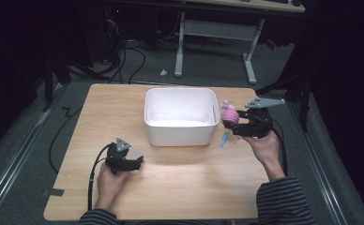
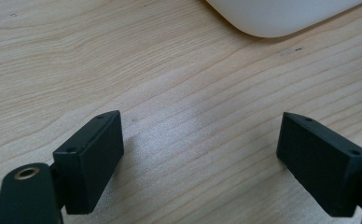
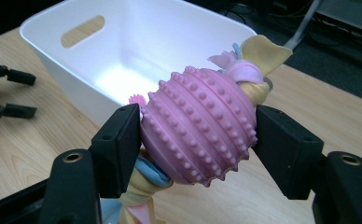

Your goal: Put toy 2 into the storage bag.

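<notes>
Toy: a pink studded rubber ball (image 3: 198, 125) with ridges and rows of small bumps, threaded on knotted cloth strips in yellow, pink and pale blue; held off the table in the right gripper, just beside the right end of the bin; in the high view it is the pink lump (image 1: 230, 115) at the gripper's tip, with cloth tails hanging below it

Right gripper: (image 3: 197, 140) closed onto the ball, one black pad pressed to each side of it, the jaws kept about a ball's breadth apart; the cloth knot sticks out beyond the far side of the jaws and more cloth hangs beneath them; in the high view the gripper (image 1: 236, 123) is raised by the person's right hand (image 1: 266, 146), grey three-cornered plate on top, pointing toward the bin

Bin: a white plastic tub (image 1: 151, 123) with a slot handle in its end wall; straight ahead of the right gripper's jaws and touching nothing they hold; something small and pink (image 3: 135, 99) lies on its floor, too small to identify; a rounded corner of it (image 2: 281, 18) shows ahead of the left gripper

Left gripper: (image 2: 202, 158) jaws spread wide with bare wood between them, gripping nothing; low over the table, near the bin's front left corner but apart from it; held in the left hand (image 1: 109, 180); well apart from the right gripper

Table: light wood top (image 1: 189, 187); both striped sleeves reach in over its near edge
</notes>
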Demonstrator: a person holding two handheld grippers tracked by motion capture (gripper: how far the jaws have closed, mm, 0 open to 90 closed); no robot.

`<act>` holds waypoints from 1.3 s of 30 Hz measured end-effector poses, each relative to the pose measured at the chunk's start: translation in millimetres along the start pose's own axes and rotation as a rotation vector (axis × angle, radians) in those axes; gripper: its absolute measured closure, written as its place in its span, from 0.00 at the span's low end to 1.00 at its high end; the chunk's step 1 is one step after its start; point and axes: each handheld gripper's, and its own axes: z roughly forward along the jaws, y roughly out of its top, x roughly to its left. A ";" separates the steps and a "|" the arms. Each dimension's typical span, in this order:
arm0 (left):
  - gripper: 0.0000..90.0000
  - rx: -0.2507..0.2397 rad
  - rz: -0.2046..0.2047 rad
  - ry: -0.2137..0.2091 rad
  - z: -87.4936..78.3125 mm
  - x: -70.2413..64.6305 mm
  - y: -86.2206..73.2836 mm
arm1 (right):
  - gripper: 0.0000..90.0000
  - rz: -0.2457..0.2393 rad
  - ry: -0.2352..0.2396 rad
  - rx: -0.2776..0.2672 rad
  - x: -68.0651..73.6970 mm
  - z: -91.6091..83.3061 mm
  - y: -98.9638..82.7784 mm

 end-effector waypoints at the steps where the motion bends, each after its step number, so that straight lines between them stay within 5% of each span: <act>1: 0.17 0.000 0.000 0.000 0.0 0.0 0.0 | 0.38 -0.001 0.005 -0.003 2.1 3.1 9.0; 17: 0.17 0.000 -0.001 -0.001 0.0 0.2 0.0 | 0.38 -0.035 0.057 0.043 20.9 61.9 55.7; 30: 0.17 -0.002 -0.003 -0.001 -0.1 0.2 -0.1 | 0.38 -0.041 0.071 0.105 33.0 107.6 56.2; 39: 0.17 -0.003 -0.005 0.001 -0.1 0.4 -0.1 | 0.38 -0.073 0.093 0.140 46.6 121.0 55.4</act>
